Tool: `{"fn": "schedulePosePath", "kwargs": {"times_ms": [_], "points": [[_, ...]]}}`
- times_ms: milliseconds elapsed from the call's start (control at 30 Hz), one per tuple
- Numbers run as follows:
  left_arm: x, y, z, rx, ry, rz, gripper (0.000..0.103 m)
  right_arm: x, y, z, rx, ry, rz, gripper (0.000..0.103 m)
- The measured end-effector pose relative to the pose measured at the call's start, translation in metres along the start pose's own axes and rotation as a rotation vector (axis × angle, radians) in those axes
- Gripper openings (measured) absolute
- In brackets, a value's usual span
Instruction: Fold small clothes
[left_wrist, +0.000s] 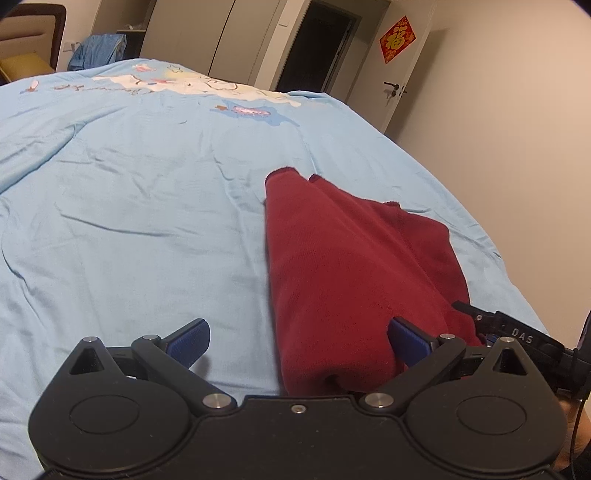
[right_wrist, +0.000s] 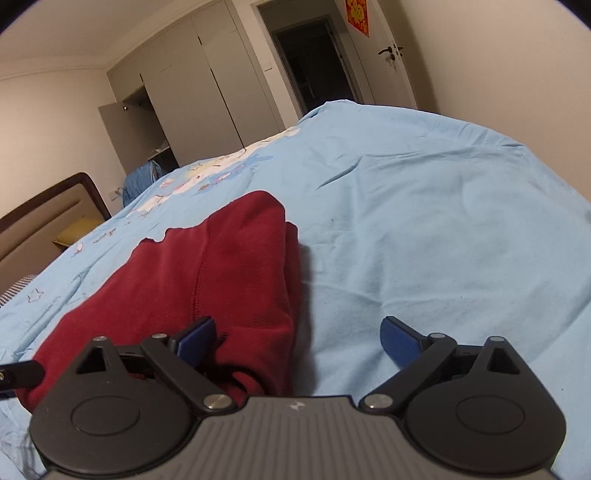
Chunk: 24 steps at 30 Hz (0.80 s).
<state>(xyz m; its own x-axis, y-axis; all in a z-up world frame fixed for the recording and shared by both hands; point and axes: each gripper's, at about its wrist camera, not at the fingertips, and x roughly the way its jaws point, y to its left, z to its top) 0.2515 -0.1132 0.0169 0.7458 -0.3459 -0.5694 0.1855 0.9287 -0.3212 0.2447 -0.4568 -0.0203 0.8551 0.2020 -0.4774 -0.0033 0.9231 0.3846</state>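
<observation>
The left tool (left_wrist: 298, 345) has its two blue fingers (left_wrist: 189, 341) spread wide apart, and they grip nothing. The right tool (right_wrist: 298, 341) is also wide open, its blue pads (right_wrist: 400, 341) well apart. Both tools are low and point forward, side by side. In the left wrist view a part of the right tool (left_wrist: 517, 338) shows at the right edge.

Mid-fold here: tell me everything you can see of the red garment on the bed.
The red garment is dark red, of a fine knit or fleece-like fabric, with a stitched seam down one panel. It lies partly folded in layers on the light blue bedsheet, its near end bunched. Both hand-held grippers stand open at that near end: the left hand-held gripper and the right hand-held gripper each have one blue pad against or over the cloth, neither clamping it.
</observation>
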Motion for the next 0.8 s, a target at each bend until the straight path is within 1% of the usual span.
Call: {"fn": "schedulePosePath", "kwargs": {"times_ms": [133,200,267,333,433,533,567,633,700,800], "points": [[0.007,0.005,-0.004,-0.014,0.024,-0.003,0.103,0.002,0.003,0.001,-0.015,0.002,-0.002,0.102],[0.008,0.008,-0.003,-0.018,0.032,-0.014,0.103,0.001,0.000,0.004,0.002,-0.006,0.023,0.103],[0.007,0.009,0.003,-0.017,0.029,-0.039,0.102,0.000,-0.003,0.010,0.024,-0.017,0.059,0.103],[0.005,0.010,0.010,-0.014,0.009,-0.063,0.102,0.002,-0.005,0.017,0.038,-0.024,0.088,0.103],[0.008,0.013,0.023,-0.027,-0.011,-0.086,0.102,0.014,-0.006,0.029,0.059,-0.013,0.119,0.103],[0.019,0.014,0.035,-0.025,-0.004,-0.078,0.102,0.026,-0.003,0.034,0.064,-0.010,0.141,0.103],[0.024,0.015,0.037,-0.015,-0.006,-0.075,0.102,0.029,-0.001,0.034,0.061,-0.011,0.148,0.101],[0.037,0.016,0.041,0.002,0.011,-0.065,0.102,0.037,0.001,0.032,0.062,-0.004,0.158,0.093],[0.047,0.018,0.042,0.001,0.036,-0.078,0.102,0.043,-0.001,0.028,0.073,-0.003,0.165,0.084],[0.055,0.020,0.039,-0.005,0.058,-0.092,0.103,0.044,-0.008,0.020,0.097,-0.022,0.192,0.077]]}}
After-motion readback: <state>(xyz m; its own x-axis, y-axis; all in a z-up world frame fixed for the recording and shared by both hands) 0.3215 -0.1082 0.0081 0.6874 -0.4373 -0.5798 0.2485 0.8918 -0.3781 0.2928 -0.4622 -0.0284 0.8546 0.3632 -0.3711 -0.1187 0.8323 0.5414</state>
